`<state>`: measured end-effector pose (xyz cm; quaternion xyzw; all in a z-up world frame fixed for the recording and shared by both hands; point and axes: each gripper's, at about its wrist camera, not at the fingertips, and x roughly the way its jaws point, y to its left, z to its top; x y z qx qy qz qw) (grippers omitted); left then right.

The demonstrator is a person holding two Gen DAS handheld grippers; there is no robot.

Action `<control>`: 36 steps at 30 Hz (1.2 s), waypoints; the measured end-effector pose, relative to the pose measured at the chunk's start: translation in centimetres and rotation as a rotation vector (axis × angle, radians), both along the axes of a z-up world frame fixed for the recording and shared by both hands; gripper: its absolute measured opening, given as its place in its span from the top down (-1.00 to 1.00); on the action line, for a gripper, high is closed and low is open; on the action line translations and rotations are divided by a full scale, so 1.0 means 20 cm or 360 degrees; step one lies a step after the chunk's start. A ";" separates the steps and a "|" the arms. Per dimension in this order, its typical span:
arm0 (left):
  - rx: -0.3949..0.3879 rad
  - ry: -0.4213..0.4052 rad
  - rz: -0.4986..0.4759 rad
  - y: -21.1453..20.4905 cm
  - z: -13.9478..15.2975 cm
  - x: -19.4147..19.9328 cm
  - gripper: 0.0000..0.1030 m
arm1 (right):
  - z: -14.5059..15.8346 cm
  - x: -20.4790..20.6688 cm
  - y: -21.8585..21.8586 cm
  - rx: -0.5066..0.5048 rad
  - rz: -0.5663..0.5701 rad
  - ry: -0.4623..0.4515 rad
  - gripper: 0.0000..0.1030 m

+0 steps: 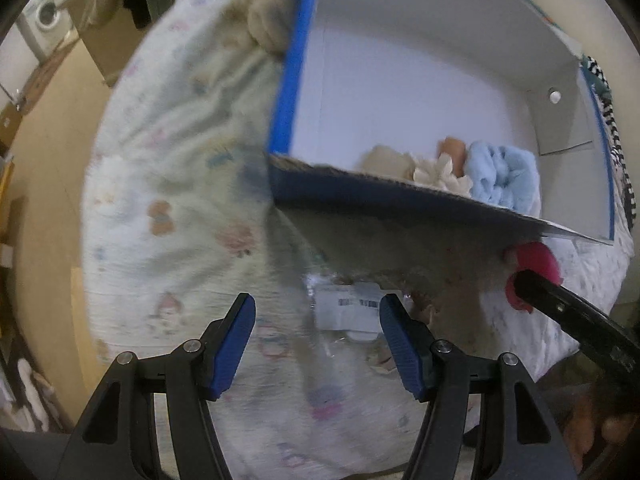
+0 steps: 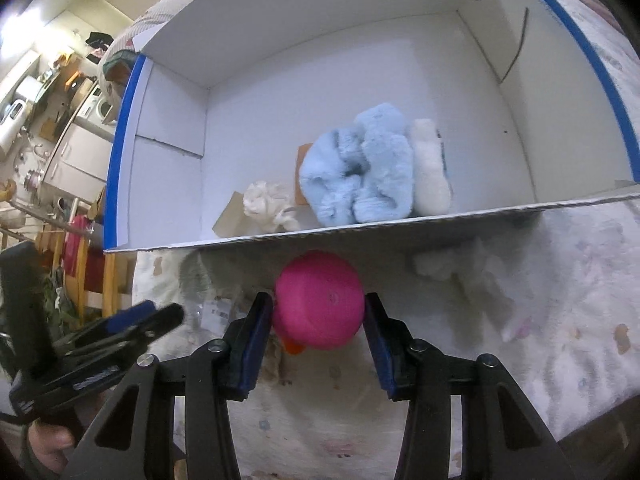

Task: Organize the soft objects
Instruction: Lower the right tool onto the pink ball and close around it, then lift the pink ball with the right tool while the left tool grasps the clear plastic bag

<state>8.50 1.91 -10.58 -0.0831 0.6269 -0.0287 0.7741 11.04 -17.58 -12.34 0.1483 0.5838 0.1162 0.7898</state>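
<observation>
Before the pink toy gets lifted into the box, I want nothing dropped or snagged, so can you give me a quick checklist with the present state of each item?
1. Right gripper closed on the pink toy: ok, both pads press its sides.
2. Grip deep enough to hold during the lift: cannot tell, the pads sit at the toy's widest part.
3. Box near wall clear of the toy: not ok, the toy sits right below its edge.
4. Free floor in the box: ok, bare space left of the blue plush.
5. Left gripper out of the way: ok, open, empty, off to one side.
</observation>
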 end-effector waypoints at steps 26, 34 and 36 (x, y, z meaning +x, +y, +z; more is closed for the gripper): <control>0.0009 -0.0029 0.0010 0.01 0.04 0.05 0.78 | 0.01 0.00 -0.04 0.0001 0.0001 -0.0017 0.05; 0.0065 -0.0021 0.0027 0.09 0.02 0.03 0.80 | -0.01 0.00 -0.01 -0.0053 0.0021 0.0004 0.05; 0.0079 -0.0033 0.0034 0.10 0.03 0.03 0.82 | -0.01 0.00 0.00 -0.0067 0.0024 0.0008 0.05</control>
